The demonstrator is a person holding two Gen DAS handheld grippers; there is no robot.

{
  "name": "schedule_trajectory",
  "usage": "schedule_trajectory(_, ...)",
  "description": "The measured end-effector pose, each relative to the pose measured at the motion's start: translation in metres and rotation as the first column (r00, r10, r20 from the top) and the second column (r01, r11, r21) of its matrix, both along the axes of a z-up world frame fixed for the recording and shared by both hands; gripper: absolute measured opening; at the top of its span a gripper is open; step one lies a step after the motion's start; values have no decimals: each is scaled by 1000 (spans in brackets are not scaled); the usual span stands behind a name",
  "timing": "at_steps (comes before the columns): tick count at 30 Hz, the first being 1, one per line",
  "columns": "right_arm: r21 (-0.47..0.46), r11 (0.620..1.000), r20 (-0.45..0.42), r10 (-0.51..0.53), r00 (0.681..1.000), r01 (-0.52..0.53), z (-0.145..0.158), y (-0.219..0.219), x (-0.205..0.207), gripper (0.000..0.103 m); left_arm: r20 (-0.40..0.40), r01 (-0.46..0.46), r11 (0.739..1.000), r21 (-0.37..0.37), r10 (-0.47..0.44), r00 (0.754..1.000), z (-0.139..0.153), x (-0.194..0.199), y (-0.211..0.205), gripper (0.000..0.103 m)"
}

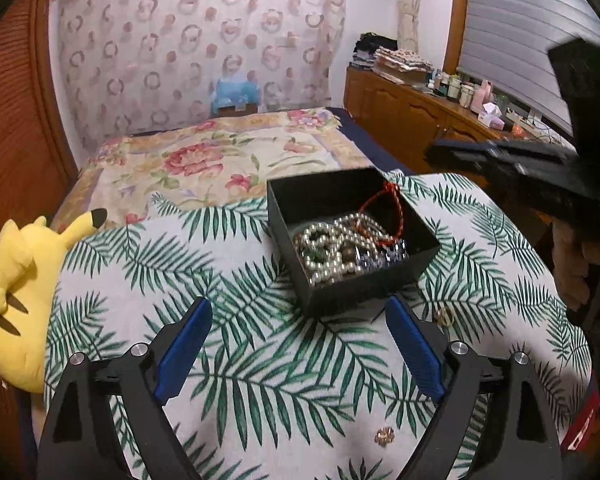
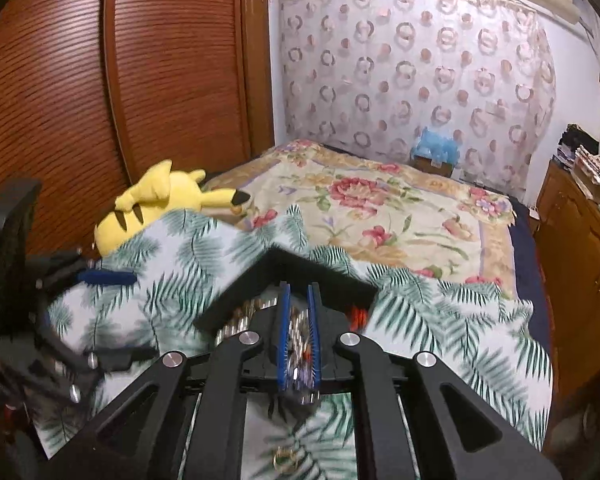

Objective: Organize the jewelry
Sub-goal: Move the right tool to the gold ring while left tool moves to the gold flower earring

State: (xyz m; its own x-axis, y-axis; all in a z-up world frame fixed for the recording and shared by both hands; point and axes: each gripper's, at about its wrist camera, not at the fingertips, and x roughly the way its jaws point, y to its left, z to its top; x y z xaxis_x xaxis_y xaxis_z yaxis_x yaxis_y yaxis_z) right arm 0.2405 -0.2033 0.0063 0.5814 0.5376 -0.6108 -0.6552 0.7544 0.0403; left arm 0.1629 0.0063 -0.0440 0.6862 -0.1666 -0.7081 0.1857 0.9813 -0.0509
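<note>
A black open box (image 1: 380,280) sits on a palm-leaf cloth and holds pearl strands (image 1: 328,248), a red cord bracelet (image 1: 384,212) and a dark blue beaded piece (image 1: 384,258). My left gripper (image 1: 298,316) is open and empty, just short of the box's near wall. A gold ring (image 1: 444,316) and a small flower brooch (image 1: 384,436) lie on the cloth near it. My right gripper (image 2: 298,292) is nearly shut above the box (image 2: 240,292), and I cannot tell whether it grips anything. The ring (image 2: 286,458) also shows below it.
A yellow plush toy (image 1: 20,292) lies at the cloth's left edge, by a wooden wardrobe (image 2: 100,100). A floral bedspread (image 1: 220,160) lies beyond. A wooden dresser (image 1: 412,120) with clutter stands at the right.
</note>
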Motion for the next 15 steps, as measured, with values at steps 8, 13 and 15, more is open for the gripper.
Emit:
schedule_trajectory(8, -46, 999, -61, -18, 998, 15, -38, -24, -44, 26, -51, 8, 1000, -5, -8, 999, -20, -17, -3, 86)
schedule_trajectory(13, -78, 997, -115, -18, 993, 9, -62, -34, -59, 41, -85, 28, 1000, -13, -29, 996, -34, -28, -6, 86)
schedule_trajectory(15, -93, 996, -135, -20, 991, 7, -72, -36, -61, 41, -93, 28, 999, -16, -30, 995, -37, -31, -6, 86)
